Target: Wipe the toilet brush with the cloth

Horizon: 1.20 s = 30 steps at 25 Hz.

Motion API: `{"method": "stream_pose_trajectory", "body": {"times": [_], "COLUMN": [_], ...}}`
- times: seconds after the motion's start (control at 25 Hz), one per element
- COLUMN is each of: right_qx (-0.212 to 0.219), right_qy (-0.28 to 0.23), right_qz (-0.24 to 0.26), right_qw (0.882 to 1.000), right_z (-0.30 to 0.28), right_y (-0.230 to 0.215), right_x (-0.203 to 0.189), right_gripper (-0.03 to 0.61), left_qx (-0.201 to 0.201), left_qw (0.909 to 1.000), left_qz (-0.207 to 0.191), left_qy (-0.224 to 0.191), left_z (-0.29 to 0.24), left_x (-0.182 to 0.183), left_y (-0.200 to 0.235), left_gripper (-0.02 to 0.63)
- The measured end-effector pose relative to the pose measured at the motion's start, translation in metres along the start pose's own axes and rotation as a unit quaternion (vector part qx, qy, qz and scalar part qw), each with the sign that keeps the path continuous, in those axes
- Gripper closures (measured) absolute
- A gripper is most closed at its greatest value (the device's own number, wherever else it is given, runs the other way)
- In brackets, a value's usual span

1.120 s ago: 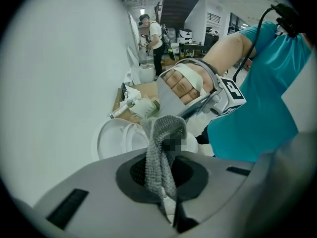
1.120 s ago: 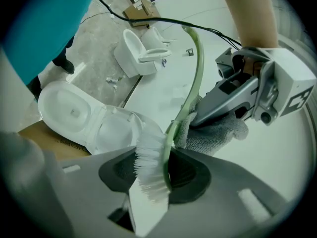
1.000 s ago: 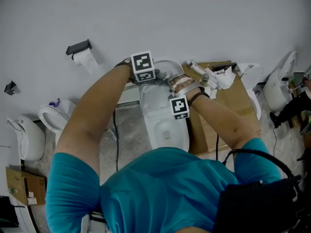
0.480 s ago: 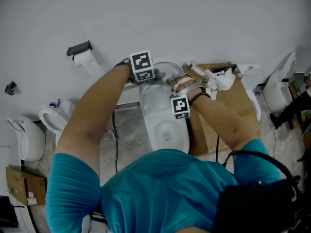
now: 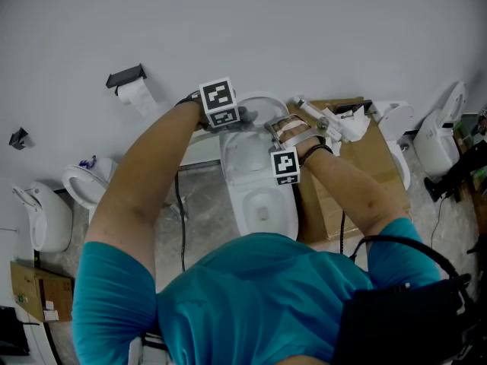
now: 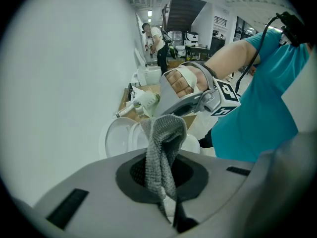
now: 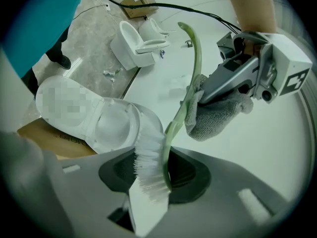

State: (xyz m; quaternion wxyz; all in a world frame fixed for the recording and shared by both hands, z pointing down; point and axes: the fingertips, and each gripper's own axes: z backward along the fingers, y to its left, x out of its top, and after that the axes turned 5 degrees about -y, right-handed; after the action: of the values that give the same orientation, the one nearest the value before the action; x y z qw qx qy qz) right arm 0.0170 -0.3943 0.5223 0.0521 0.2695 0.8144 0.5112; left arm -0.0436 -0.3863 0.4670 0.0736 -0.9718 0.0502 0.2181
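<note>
The toilet brush (image 7: 149,168) has white bristles and a curved pale green handle (image 7: 192,78). My right gripper (image 7: 154,185) is shut on its bristle end, with the handle rising away from the jaws. A grey knitted cloth (image 7: 217,114) is folded against the handle's middle, and my left gripper (image 7: 199,97) is shut on it. In the left gripper view the cloth (image 6: 161,148) stands up out of the left gripper (image 6: 166,195), with the right gripper (image 6: 198,99) just beyond. In the head view both the left gripper (image 5: 222,111) and the right gripper (image 5: 293,137) hang over a white toilet (image 5: 259,196).
A cardboard box (image 5: 361,158) lies right of the toilet. More toilets stand at the left (image 5: 46,217) and the right (image 5: 445,131). A paper roll holder (image 5: 129,82) is on the white wall. A black cable (image 5: 181,219) runs over the stone floor.
</note>
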Motion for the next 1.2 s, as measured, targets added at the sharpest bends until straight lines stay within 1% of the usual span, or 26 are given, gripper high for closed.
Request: {"method": "stream_pose_trajectory", "body": {"times": [0.36,0.76,1.2], "right_qx": [0.008,0.006,0.011], "right_qy": [0.005,0.012,0.024], "right_qz": [-0.016,-0.027,-0.047], "right_qw": [1.0,1.0,0.999], "right_z": [-0.002,-0.003,-0.005], "right_y": [0.003,0.001,0.003], "right_x": [-0.007,-0.015,-0.027], "right_gripper": [0.43,0.43,0.43], "left_qx": [0.006,0.012,0.018], "left_qw": [1.0,0.9997,0.9993], "left_qz": [0.006,0.015,0.029], "left_qy": [-0.004,-0.012,-0.017], "left_z": [0.01,0.019,0.028], "left_x": [-0.007,-0.01,-0.021], "left_y": [0.002,0.005,0.01], "left_gripper": [0.592,0.592,0.592]}}
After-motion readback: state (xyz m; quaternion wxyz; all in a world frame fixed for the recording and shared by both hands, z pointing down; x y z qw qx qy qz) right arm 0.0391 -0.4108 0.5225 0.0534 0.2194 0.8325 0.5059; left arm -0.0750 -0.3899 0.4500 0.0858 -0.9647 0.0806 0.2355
